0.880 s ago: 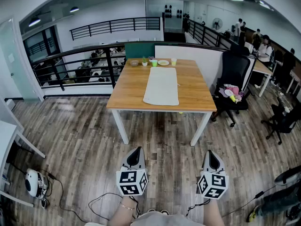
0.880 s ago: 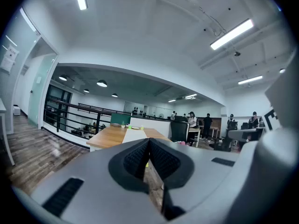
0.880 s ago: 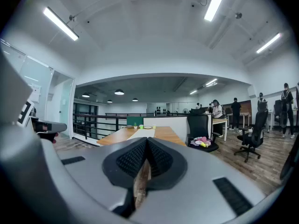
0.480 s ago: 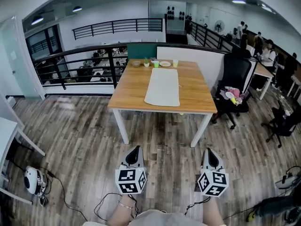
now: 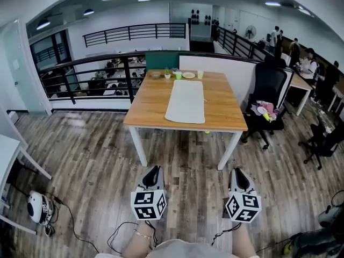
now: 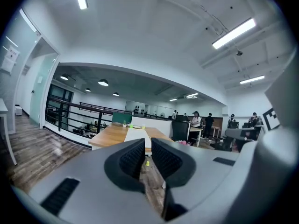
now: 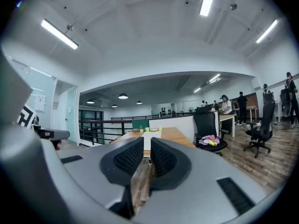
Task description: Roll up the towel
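Nearest: two hand-held grippers, side by side and level over the wood-plank floor (image 5: 97, 160).
- left gripper (image 5: 153, 171): jaws clenched to a thin slit, nothing between them (same in its own view (image 6: 148, 146)).
- right gripper (image 5: 237, 172): jaws likewise drawn together, empty (image 7: 147, 146).

Floor, near left: one white rounded device (image 5: 37, 207) and a dark cable (image 5: 86, 235) trailing from it.

Middle: one wooden table (image 5: 148, 104) on white legs, well apart from both grippers, with a stretch of floor between. One small yellow thing (image 5: 206, 130) lies on the floor under the table's front edge.

One towel (image 5: 186, 101), pale, lies flat and unrolled along the table's middle, its long side running away from the grippers.

Beyond the towel, at the table's far edge: one bowl (image 5: 155, 73), one small plant pot (image 5: 167, 73), one green cup (image 5: 178, 74), one plate (image 5: 188, 74), one pale yellow cup (image 5: 200, 73).

Right of the table: two black office chairs, the nearer chair (image 5: 322, 138) and the chair by the table (image 5: 267, 90), whose seat holds coloured items.

Left and behind: a black railing (image 5: 91, 74). Far right: several people at desks.
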The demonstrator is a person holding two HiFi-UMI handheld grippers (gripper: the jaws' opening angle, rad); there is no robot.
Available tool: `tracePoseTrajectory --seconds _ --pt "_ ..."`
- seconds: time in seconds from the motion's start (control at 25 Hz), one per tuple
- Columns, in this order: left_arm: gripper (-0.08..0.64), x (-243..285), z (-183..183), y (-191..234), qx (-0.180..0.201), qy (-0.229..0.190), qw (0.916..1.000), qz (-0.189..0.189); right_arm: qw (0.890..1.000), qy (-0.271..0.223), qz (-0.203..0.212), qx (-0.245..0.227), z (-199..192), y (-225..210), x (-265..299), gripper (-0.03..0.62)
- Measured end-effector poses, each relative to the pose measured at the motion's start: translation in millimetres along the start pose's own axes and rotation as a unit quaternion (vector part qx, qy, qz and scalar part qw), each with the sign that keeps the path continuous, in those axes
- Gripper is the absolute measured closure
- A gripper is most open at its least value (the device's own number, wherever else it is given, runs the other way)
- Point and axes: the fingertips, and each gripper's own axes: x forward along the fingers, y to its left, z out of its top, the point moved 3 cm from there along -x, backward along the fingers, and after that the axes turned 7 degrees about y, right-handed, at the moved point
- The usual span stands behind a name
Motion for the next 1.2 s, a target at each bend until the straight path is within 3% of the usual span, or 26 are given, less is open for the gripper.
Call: tracePoseTrajectory --seconds 0.32,0.6,0.84,0.96,1.2 --pt "0.355 2 4 -3 0.004 -0.007 0.9999 -0.014 1.0 -0.006 0.018 -0.009 3 4 2 0.425" --pt "0.167 2 -2 -1 0.001 -0.008 0.9997 -0.023 0.999 -0.011 0.024 -0.027 2 12 5 0.219" --pt "0.082 -2 -6 2 0.0 -0.002 0.9997 -0.024 0.999 -0.024 0.026 -0.022 3 19 7 0.058" --pt "0.06 -8 -5 8 -0.001 -0.007 0.9998 -0.021 0.999 -0.027 0.024 -0.018 1 24 7 0.026" --pt "0.048 -15 -10 25 -0.001 -0.007 0.9999 -0.013 1.0 -0.019 0.02 -0.003 -12 33 6 0.023"
